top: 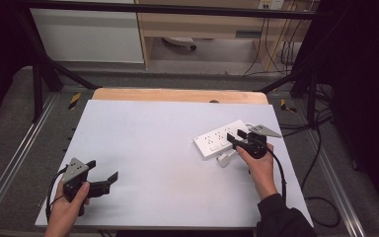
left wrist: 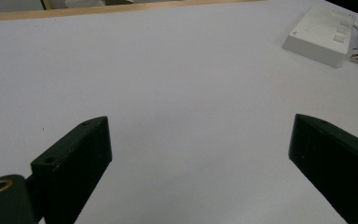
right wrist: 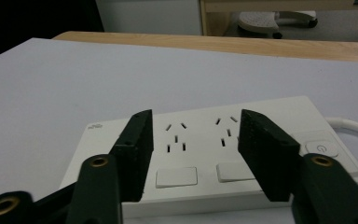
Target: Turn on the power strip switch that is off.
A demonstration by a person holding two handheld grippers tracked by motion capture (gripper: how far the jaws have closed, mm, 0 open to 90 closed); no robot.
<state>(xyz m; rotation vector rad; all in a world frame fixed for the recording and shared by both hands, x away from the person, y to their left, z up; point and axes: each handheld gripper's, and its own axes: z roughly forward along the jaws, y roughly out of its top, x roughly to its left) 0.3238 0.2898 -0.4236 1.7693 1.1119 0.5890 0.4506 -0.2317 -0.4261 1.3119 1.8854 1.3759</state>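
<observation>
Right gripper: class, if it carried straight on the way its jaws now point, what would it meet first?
Most likely the white power strip. The right gripper has open jaws, nothing between them, aimed at the strip's socket face; the exact gap is unclear.

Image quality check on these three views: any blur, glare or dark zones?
High view: even light on the white table, soft shadows, dark at the left and right edges. Left gripper view: the left hand-held gripper has soft-focus jaws, the power strip is slightly washed out. Right gripper view: the strip's sockets are sharp, the right hand-held gripper blurs toward the bottom; no harsh glare.
</observation>
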